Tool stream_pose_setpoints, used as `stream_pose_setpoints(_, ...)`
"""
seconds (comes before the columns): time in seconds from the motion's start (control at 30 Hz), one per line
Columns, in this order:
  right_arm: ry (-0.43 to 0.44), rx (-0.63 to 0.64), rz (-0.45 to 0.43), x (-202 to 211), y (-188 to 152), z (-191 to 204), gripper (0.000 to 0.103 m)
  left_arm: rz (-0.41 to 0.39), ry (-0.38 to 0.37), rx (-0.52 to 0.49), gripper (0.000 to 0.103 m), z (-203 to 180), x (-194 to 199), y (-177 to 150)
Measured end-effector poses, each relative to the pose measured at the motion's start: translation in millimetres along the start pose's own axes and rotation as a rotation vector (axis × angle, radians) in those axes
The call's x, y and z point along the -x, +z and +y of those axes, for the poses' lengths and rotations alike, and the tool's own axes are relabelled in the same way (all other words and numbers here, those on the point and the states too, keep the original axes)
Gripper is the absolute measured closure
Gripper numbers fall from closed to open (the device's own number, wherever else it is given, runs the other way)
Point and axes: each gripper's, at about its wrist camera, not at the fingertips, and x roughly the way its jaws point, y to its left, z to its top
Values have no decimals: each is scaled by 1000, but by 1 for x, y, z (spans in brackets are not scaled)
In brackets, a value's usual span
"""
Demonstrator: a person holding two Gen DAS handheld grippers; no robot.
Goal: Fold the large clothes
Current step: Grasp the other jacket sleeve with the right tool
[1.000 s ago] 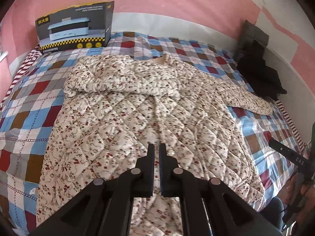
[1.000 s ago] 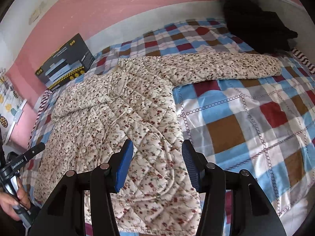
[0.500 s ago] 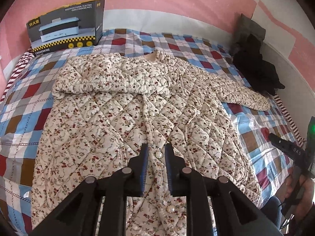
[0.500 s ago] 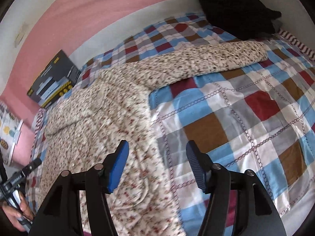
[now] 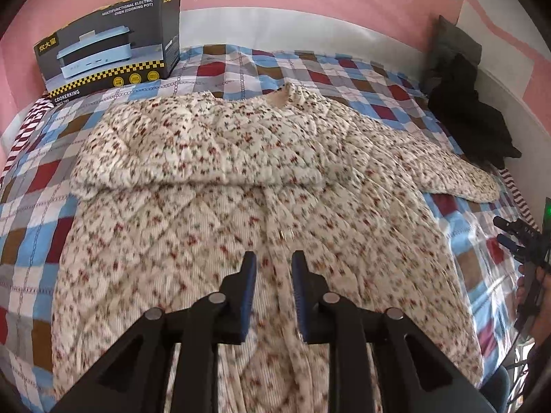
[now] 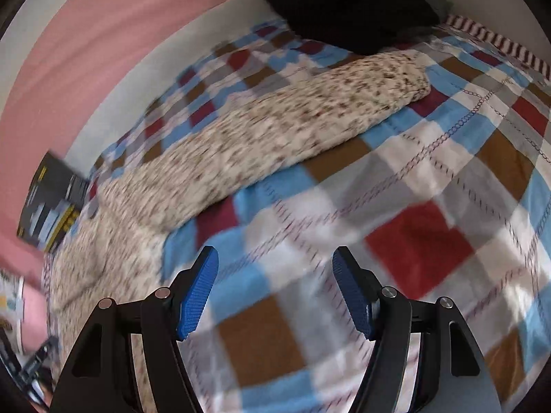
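A cream quilted floral coat lies flat on the checked bedspread, collar toward the far wall. Its left sleeve is folded across the chest. Its right sleeve stretches out toward the right; in the right wrist view it runs up toward the dark clothes. My left gripper hovers above the coat's button front, jaws a little apart and empty. My right gripper is wide open and empty above the bare bedspread, to the right of the coat's body.
A black cooker box stands at the bed's far left against the pink wall. A heap of dark clothes lies at the far right corner, also seen in the right wrist view. The right hand-held gripper shows at the right edge.
My left gripper has opened from shut to a small gap and drawn back over the coat. My right gripper has swung right, off the coat's hem, toward the outstretched sleeve.
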Motion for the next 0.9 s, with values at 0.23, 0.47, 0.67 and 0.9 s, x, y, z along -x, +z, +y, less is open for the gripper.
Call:
stream_pose_setpoints(0.23,7,-141,-1,-41,48,-44,34,-9,22,-8,77,4,-27,19)
stream_pose_setpoints(0.47,9,-245,-18,-74,76,-69,34,2,52,-9,77,13,-56,30)
stream_pose_setpoints(0.67,25,-307,-63,-86,94,-78,34,-26,75,11,77,29,-71,48)
stream_pose_setpoints(0.9,-21,-313,-79,-81,113,-70,81,10,83,37,77,45,-111,64)
